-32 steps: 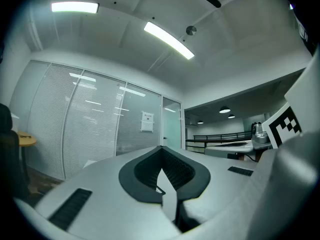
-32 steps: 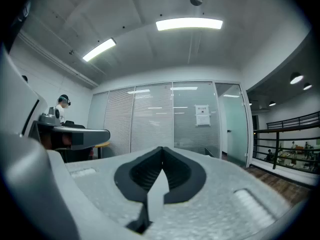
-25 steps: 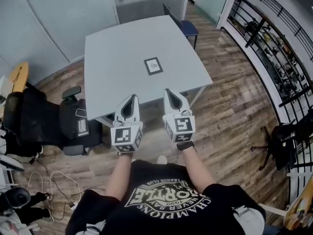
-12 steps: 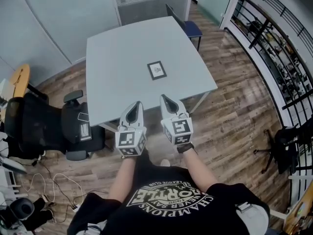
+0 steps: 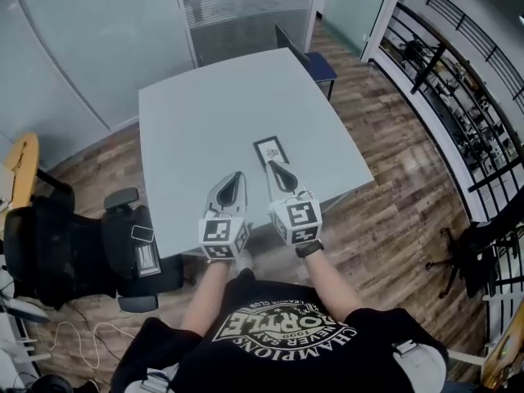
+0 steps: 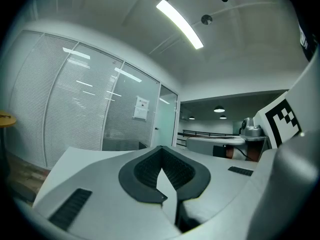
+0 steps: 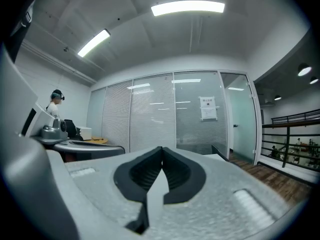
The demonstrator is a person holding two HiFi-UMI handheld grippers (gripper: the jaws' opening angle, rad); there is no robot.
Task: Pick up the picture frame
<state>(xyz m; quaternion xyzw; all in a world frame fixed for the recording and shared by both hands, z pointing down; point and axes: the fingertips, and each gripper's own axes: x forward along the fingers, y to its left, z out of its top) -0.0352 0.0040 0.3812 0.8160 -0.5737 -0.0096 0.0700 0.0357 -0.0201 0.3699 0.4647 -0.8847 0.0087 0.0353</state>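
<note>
A small dark picture frame [image 5: 271, 150] with a white mat lies flat on the pale grey table [image 5: 188, 113], right of the middle. My right gripper [image 5: 270, 164] hovers over the table's near part, its tips just short of the frame's near edge, jaws shut and empty. My left gripper [image 5: 237, 174] is level beside it, to the left of the frame, also shut with nothing held. In the left gripper view the shut left gripper [image 6: 161, 147] hides the frame. The right gripper [image 7: 161, 148] hides it the same way in the right gripper view.
A black office chair [image 5: 74, 244] stands left of the table's near corner. A blue chair [image 5: 315, 56] sits at the far side. A black railing [image 5: 458, 80] runs along the right, glass walls [image 5: 98, 31] behind. A distant person [image 7: 56, 101] sits at a desk.
Both grippers have moved forward from in front of the table to over its near edge, closing on the frame. The person has stepped closer to the table. Jaws stayed shut.
</note>
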